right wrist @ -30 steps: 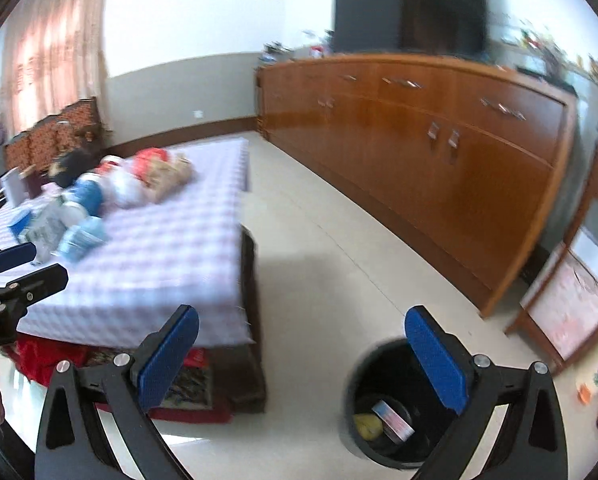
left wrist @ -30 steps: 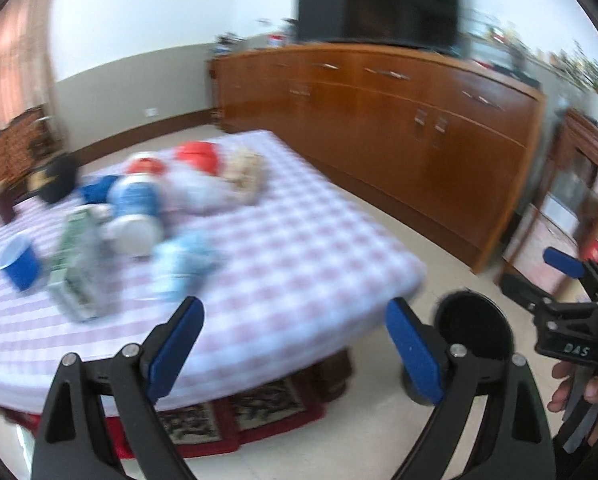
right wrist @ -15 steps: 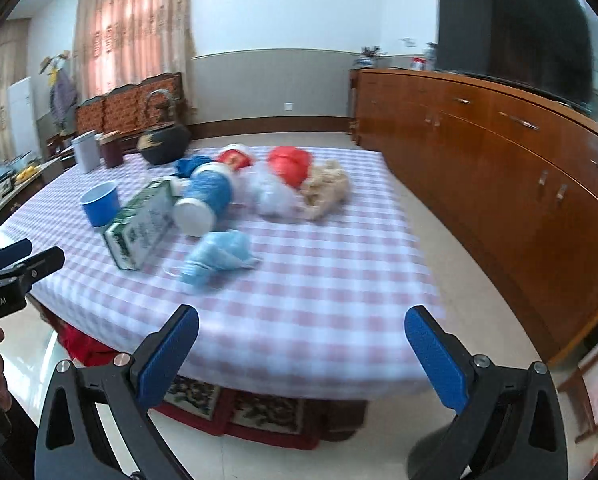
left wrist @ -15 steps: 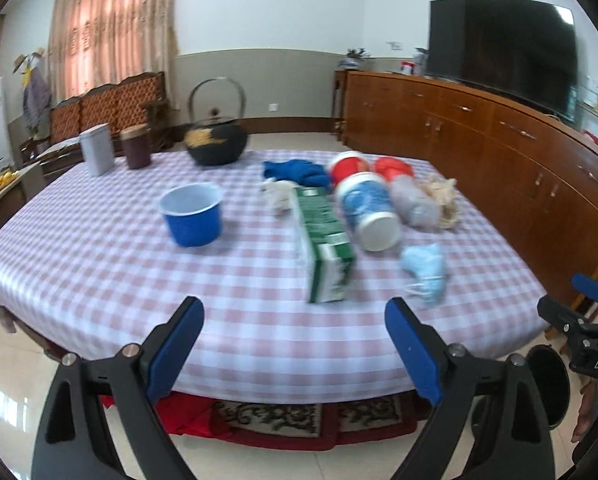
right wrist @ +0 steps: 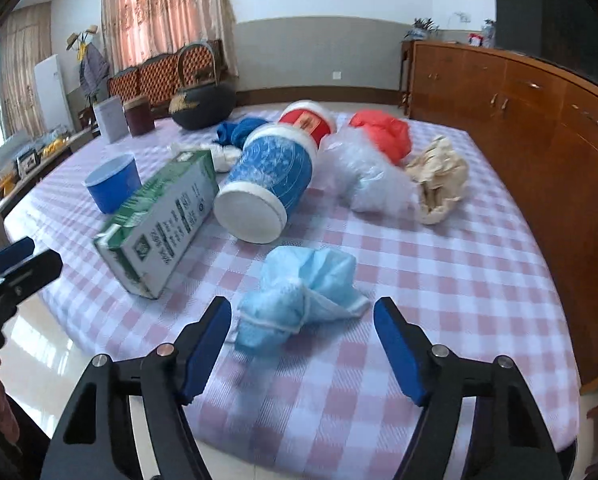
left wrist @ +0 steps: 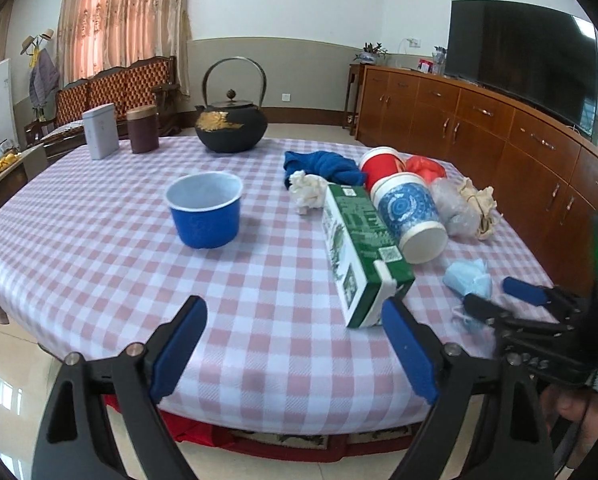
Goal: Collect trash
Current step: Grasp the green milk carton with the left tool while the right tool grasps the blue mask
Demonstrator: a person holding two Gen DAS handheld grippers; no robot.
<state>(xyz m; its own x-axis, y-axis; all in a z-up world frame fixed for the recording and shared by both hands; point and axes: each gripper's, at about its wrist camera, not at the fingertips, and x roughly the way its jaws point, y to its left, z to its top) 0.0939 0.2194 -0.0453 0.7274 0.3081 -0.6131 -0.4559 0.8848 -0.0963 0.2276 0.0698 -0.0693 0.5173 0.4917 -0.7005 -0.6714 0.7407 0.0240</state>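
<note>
Trash lies on a pink-checked table [left wrist: 99, 248]: a green carton [left wrist: 359, 248] [right wrist: 163, 220], a tipped blue-patterned paper cup [left wrist: 411, 216] [right wrist: 267, 184], a red cup [right wrist: 307, 120], a crumpled blue face mask [right wrist: 303, 296] [left wrist: 469, 280], a clear plastic bag [right wrist: 363, 172], a red bag [right wrist: 383, 136], crumpled brown paper [right wrist: 439, 176] and a white tissue [left wrist: 307, 192]. My right gripper [right wrist: 303, 344] is open, its fingers on either side of the mask. My left gripper [left wrist: 295, 348] is open and empty above the table's near edge, just before the carton.
A blue bowl [left wrist: 205, 216], a blue cloth [left wrist: 323, 164], a black iron kettle [left wrist: 231, 128] and two tins [left wrist: 101, 132] also stand on the table. A long wooden sideboard [left wrist: 499, 140] with a TV runs along the right. Glossy tiled floor lies below.
Both grippers have swung from the floor and black bin toward the table and come closer. The right gripper now brackets the blue mask. Both stay open.
</note>
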